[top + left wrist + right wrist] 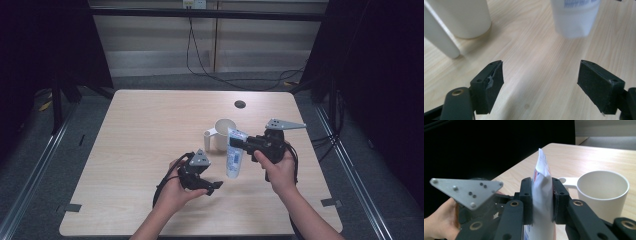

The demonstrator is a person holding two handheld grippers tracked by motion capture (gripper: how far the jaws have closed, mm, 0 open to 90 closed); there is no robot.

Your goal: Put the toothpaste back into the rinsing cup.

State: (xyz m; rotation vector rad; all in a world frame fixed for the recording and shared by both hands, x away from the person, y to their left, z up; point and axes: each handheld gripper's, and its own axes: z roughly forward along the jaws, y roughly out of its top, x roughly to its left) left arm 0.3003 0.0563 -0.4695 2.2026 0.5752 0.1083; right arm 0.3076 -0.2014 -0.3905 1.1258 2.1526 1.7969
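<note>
A person's right gripper pinches a white toothpaste tube near its crimped end, cap down on the table beside a white cup. The left gripper gapes empty nearby. The thin, squashy tube could slip or topple against the cup.

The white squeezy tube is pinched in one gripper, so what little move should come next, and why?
Probably lift the white plastic tube towards the white cup beside it. The right gripper is clamped on the tube's flat end with the cap end down by the table, while the left gripper stands open and empty, so the right one alone can carry it.
</note>
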